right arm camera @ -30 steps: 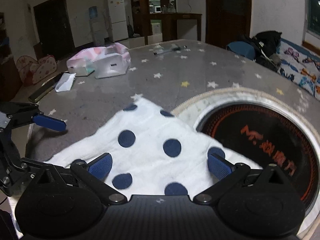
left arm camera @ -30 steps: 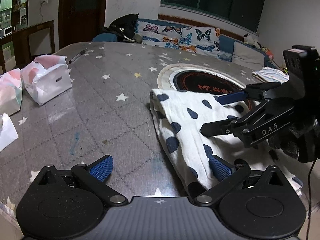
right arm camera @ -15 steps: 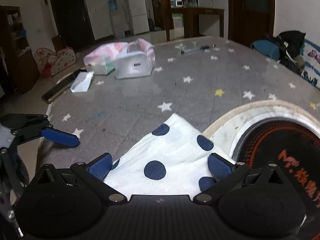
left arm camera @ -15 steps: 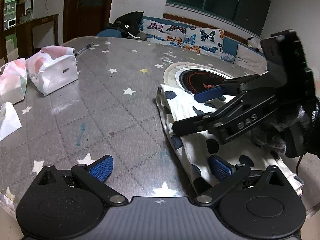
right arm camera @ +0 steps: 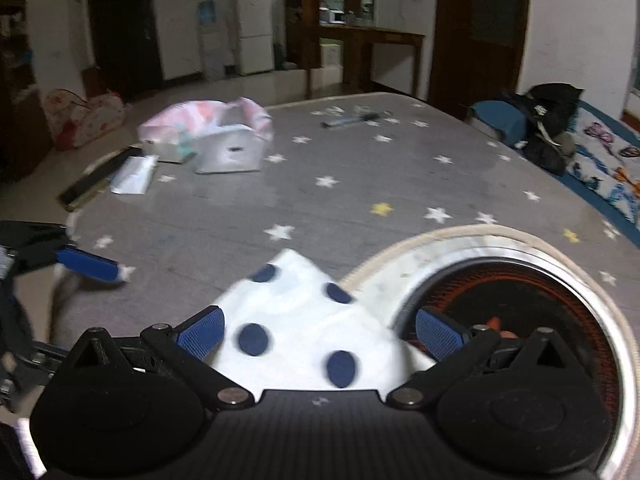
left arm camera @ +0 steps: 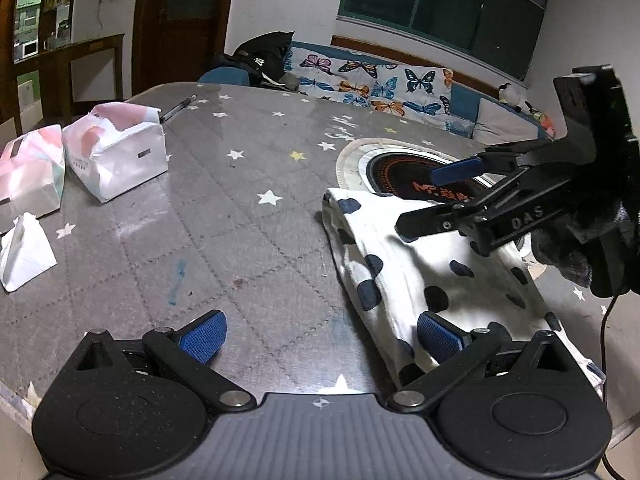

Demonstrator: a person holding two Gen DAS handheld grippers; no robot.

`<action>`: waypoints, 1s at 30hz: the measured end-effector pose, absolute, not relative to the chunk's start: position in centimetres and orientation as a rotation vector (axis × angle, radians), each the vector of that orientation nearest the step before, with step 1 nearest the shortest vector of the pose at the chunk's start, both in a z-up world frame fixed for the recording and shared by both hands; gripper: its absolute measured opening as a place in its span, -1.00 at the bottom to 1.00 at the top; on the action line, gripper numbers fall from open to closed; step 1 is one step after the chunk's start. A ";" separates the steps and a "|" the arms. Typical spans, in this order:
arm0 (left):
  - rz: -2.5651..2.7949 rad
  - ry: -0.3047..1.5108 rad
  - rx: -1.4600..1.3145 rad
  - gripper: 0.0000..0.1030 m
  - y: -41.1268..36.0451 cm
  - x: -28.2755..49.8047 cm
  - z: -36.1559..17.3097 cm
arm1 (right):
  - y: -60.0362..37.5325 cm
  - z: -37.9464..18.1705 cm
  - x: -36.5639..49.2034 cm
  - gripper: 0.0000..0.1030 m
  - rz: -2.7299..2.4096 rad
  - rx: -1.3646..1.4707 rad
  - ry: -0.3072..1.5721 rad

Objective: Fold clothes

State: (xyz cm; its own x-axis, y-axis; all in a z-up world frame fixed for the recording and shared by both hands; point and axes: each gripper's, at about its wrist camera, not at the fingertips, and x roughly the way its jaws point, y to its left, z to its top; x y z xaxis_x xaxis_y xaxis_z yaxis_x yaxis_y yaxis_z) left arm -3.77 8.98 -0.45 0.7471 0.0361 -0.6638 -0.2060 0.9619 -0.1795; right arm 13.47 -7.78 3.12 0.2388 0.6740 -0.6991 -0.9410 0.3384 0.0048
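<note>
A white cloth with navy dots [left arm camera: 400, 268] lies folded on the grey star-patterned table [left arm camera: 248, 240], its far end beside the round hob. My left gripper [left arm camera: 320, 336] stands open at the cloth's near left edge, holding nothing; its right pad [left arm camera: 440, 338] shows over the hem. My right gripper [left arm camera: 436, 200] hovers open above the cloth's far right part. In the right wrist view the cloth's corner [right arm camera: 296, 320] sits between the open right gripper's [right arm camera: 320, 336] fingers, below them. One blue pad of the left gripper [right arm camera: 88, 266] shows at the left.
A round hob [left arm camera: 400, 176] is set into the table past the cloth. Two tissue packs [left arm camera: 120, 152] [left arm camera: 28, 176], a crumpled tissue [left arm camera: 24, 256] and a pen [left arm camera: 178, 106] lie at the left. A butterfly-print sofa [left arm camera: 372, 80] stands behind. The table edge runs close below the left gripper.
Both grippers have drawn back and risen from the cloth. Less of the cloth shows in the right wrist view. The cloth itself stays flat on the table.
</note>
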 end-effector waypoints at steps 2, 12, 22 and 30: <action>0.136 0.725 -0.250 1.00 9.0 -3.8 -0.6 | -7.5 2.8 13.9 1.00 1.140 -0.472 0.682; 0.134 0.744 -0.244 1.00 9.1 -3.9 -1.2 | -3.9 0.0 15.2 1.00 1.064 -0.500 0.719; 0.151 0.714 -0.230 1.00 9.3 -3.9 -0.1 | -6.0 3.0 15.1 1.00 1.039 -0.474 0.648; 0.146 0.709 -0.214 1.00 8.8 -2.6 -0.2 | -9.5 2.7 12.5 1.00 1.037 -0.518 0.650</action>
State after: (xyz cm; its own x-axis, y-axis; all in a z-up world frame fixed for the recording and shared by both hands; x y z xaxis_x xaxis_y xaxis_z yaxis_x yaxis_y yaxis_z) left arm -2.56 8.78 -0.21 0.7503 0.0600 -0.6584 -0.2045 0.9681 -0.1448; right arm 12.54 -9.47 2.67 0.3550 0.6124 -0.7064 -0.9026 0.4214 -0.0883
